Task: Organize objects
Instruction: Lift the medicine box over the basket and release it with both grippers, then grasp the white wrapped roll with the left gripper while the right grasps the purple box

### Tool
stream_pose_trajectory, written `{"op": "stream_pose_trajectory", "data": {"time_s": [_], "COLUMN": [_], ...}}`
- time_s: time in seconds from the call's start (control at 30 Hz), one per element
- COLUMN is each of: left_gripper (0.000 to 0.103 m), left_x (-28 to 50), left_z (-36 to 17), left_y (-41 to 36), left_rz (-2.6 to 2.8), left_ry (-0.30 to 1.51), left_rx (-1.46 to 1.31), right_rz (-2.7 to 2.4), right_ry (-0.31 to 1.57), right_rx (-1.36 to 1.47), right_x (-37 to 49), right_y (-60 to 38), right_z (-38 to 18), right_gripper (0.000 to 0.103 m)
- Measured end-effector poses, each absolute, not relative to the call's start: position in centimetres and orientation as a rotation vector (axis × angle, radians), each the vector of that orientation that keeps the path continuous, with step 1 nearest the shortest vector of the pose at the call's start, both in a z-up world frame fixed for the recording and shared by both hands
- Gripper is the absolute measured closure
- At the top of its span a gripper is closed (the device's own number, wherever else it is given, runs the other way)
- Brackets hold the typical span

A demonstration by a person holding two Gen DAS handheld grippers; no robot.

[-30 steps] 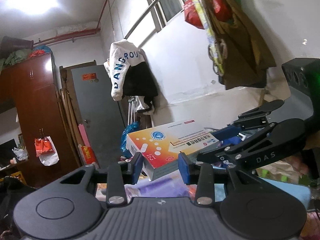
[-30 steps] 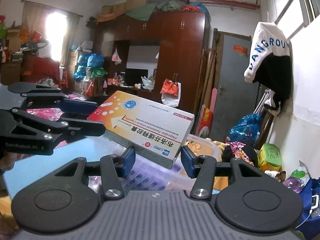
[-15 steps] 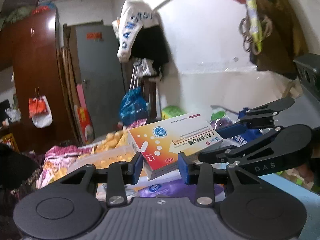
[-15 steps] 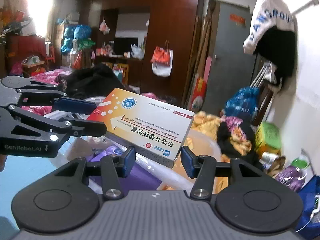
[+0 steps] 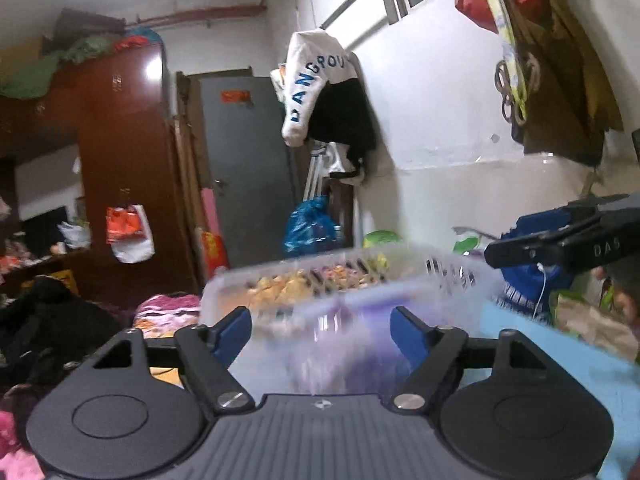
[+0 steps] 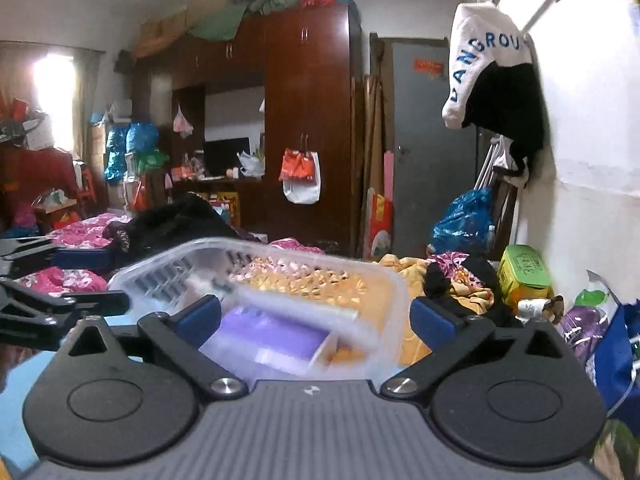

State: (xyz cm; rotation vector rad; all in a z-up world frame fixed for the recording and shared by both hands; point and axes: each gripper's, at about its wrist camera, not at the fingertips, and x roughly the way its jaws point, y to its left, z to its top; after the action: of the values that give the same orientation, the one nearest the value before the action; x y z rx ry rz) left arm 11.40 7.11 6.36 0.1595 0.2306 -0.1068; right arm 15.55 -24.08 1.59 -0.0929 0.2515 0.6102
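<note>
A clear plastic basket [image 5: 320, 268] [image 6: 280, 248] stands just ahead of both grippers, blurred by motion. A purple box [image 6: 272, 336] lies inside it, and beside that shows a white and orange edge [image 6: 336, 352] too smeared to identify. My left gripper [image 5: 320, 334] is opening, its blue pads wide apart and pressing on nothing. My right gripper [image 6: 316, 318] is opening too, jaws spread wide over the basket's near rim, with nothing held. Each gripper shows in the other's view: the right gripper [image 5: 560, 240] at the right edge, the left gripper [image 6: 52, 280] at the left edge.
The basket rests on a light blue table [image 5: 560, 360] [image 6: 16, 400]. A green tin [image 6: 524, 268], bottles and a blue bag [image 5: 528, 280] crowd the wall side. Piled clothes and a bed [image 6: 80, 232] lie beyond, with a brown wardrobe [image 6: 308, 120] and grey door behind.
Both grippers held the orange and white medicine carton between them; now both stand wide apart and the carton is gone from between the pads. Both views have dropped toward the basket.
</note>
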Motion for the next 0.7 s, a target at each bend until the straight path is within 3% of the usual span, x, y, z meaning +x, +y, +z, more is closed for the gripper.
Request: {"op": "stream_pose_trajectory", "data": {"time_s": [0.23,0.4,0.47,0.7], "left_gripper": [0.021,0.022,0.045,0.048], "left_x": [9.4,10.9,11.2,9.9], "left_z": [0.3,-0.6,-0.8,-0.9], "left_y": [5.6,6.9,7.2,6.8], "left_rz": [-0.118,-0.126,-0.119,-0.132], "left_ry": [0.381,0.459,0.485,0.495], "left_rx": [0.194,0.104,0.095,0.154], "right_rz": [0.696,0.678,0.675,0.66], "right_ry": [0.363,0.453,0.463,0.536], "right_rx": [-0.071,-0.094,-0.065,-0.051], "right_x": [14.3,16.2,16.2,17.1], "right_y": [-20.5,-17.3,-17.1,-14.6], "right_z": [-2.6,-3.5,-3.7,-4.4], "right_gripper": [0.0,0.0,0.0,0.0]}}
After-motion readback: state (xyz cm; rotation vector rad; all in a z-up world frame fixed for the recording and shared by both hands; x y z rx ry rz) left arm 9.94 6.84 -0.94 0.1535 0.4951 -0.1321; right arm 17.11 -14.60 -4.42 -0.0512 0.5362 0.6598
